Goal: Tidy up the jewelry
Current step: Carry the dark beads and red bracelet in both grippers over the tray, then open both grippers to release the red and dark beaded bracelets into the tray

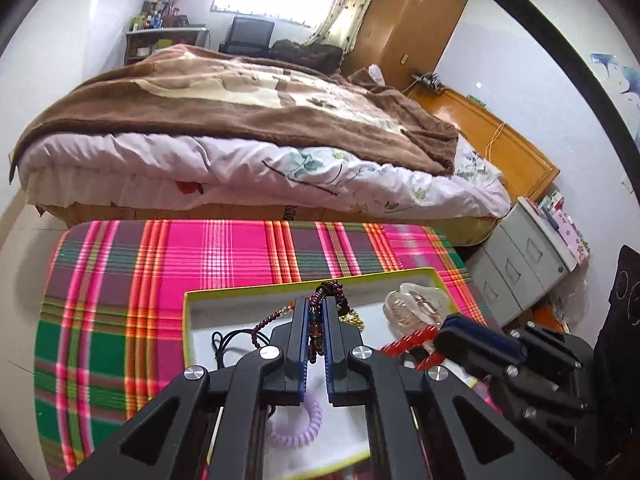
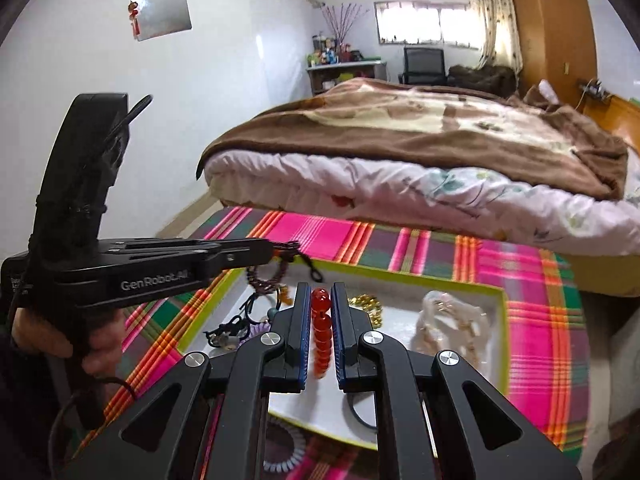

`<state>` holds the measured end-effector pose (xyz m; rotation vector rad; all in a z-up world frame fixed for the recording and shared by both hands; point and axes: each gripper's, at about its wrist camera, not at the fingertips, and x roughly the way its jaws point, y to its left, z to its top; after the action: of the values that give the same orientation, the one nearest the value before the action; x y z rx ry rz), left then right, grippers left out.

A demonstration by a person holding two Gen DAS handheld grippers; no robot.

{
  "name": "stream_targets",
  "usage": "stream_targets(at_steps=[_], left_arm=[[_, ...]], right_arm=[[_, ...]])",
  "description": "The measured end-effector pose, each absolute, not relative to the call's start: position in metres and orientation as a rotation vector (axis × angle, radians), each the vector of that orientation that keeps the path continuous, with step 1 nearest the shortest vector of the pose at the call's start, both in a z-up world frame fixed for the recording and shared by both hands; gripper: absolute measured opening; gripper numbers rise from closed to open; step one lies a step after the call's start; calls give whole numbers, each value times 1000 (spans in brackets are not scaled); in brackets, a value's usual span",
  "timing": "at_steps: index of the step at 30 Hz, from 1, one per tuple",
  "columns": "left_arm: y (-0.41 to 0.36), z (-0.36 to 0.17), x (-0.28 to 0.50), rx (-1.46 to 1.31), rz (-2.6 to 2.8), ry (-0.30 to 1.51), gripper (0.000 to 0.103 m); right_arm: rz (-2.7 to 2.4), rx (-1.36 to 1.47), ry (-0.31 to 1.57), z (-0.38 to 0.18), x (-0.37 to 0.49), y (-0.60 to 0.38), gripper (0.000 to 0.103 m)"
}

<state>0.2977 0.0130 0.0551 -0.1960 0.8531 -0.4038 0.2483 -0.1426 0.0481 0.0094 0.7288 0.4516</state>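
Note:
My left gripper [image 1: 315, 308] is shut on a dark purple bead strand [image 1: 320, 294] that trails down over the white tray [image 1: 200, 320] with the yellow-green rim. My right gripper [image 2: 320, 292] is shut on a red bead bracelet [image 2: 322, 328] held above the same tray [image 2: 496, 320]. In the left wrist view the right gripper [image 1: 460, 326] shows at the right with the red beads [image 1: 408, 340]. In the right wrist view the left gripper [image 2: 276, 250] reaches in from the left with the dark beads [image 2: 264, 280] hanging below it. Gold chain [image 2: 366, 304], a clear bag of jewelry [image 2: 448, 320] and black cords [image 2: 232, 328] lie in the tray.
The tray sits on a pink and green plaid cloth [image 1: 160, 264] on a low table. A lilac coil hair tie [image 1: 298, 428] lies in the tray near me. A bed [image 1: 240, 140] stands just beyond the table, and a grey drawer unit [image 1: 520, 264] is at the right.

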Motion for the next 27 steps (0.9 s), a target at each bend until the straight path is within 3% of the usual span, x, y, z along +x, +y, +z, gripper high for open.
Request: stream_targets(at_steps=[22, 25, 27], left_arm=[[-3, 1, 330, -126, -339, 973, 7], [-5, 3, 328, -114, -331, 970, 10], [-5, 3, 326, -106, -321, 971, 20]], right_arm=[[335, -109, 833, 4, 279, -142, 10], [316, -111, 835, 4, 279, -143, 10], [319, -106, 830, 6, 277, -144, 10]])
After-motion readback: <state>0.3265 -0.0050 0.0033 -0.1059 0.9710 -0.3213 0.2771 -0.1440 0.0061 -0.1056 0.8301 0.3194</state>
